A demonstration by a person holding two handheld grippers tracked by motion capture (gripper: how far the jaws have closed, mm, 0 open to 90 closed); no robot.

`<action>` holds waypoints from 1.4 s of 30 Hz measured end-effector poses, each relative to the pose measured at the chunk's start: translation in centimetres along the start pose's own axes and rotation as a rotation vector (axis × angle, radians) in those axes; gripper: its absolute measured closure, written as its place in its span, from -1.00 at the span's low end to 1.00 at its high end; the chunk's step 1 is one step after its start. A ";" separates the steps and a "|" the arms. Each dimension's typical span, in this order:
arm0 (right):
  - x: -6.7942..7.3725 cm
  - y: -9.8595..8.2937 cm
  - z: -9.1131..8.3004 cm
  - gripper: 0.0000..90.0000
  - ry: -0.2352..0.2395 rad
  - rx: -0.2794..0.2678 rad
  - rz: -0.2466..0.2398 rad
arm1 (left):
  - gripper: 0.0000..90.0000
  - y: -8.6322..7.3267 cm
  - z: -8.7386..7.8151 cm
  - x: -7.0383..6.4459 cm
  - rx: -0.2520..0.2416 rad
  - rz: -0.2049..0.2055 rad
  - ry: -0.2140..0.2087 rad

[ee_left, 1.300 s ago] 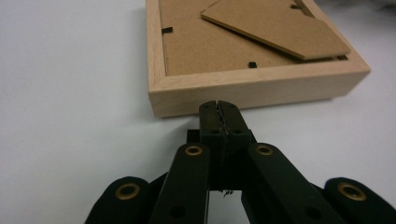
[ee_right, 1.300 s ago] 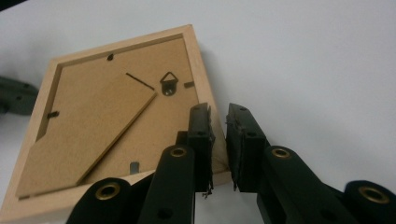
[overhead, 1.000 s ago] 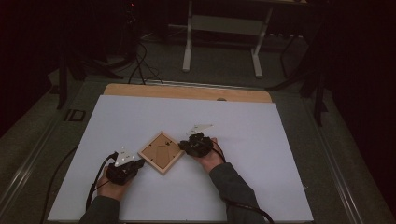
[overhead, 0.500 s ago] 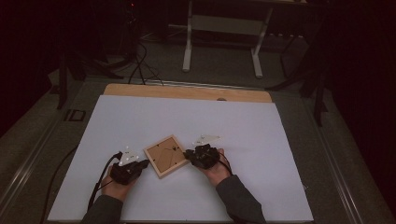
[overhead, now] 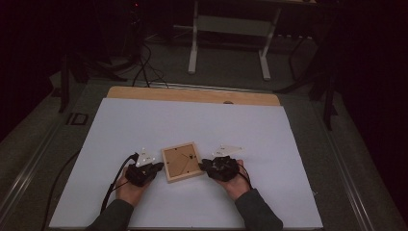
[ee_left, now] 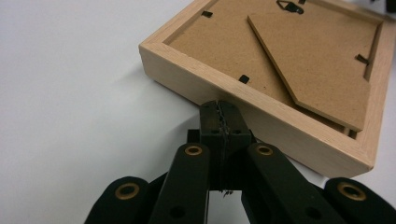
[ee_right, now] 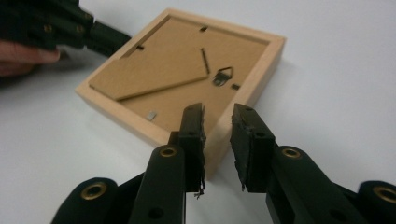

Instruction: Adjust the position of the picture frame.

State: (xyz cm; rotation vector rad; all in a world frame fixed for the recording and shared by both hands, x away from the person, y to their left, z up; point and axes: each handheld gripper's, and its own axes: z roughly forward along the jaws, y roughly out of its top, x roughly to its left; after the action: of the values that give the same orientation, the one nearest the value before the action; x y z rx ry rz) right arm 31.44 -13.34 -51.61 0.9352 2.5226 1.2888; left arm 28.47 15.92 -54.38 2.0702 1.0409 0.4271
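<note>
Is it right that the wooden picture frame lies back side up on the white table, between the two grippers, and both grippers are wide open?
Not quite. The left gripper is shut, jaws pressed together against the picture frame edge, as the left gripper view shows. The right gripper is open.

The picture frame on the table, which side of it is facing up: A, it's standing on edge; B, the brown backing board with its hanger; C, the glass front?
B: the picture frame lies flat on the white table with its brown backing board, fold-out stand and small metal hanger facing up.
</note>
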 end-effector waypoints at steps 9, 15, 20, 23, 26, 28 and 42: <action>-1.8 -0.9 0.1 0.99 -0.078 0.035 0.059 | 1.00 1.0 1.4 -0.8 -0.010 -0.015 -0.022; -1.7 -1.6 -0.4 0.99 -0.080 0.047 0.068 | 1.00 1.6 2.1 -1.0 -0.003 -0.034 -0.030; -1.9 -2.2 -1.2 0.99 -0.084 0.048 0.078 | 1.00 2.0 2.6 -1.4 0.014 -0.024 -0.050; -1.8 -2.7 -1.5 0.98 -0.076 0.047 0.084 | 1.00 1.8 2.4 -1.7 0.033 -0.013 -0.063; -1.7 -3.1 -1.7 0.97 -0.069 0.048 0.086 | 0.99 1.5 1.9 -2.0 0.035 0.003 -0.089; -1.6 -3.4 -1.7 0.97 -0.066 0.051 0.085 | 0.99 1.2 1.6 -2.2 0.033 0.006 -0.099; -0.6 -3.5 -1.2 0.99 -0.061 0.055 0.078 | 1.00 1.3 1.9 -1.4 0.022 -0.035 -0.065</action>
State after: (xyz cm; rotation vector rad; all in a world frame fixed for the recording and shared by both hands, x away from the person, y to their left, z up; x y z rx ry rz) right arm 29.85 -16.04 -53.69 1.0780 2.5098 1.1975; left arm 29.39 13.40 -54.61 2.0683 1.0456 0.3305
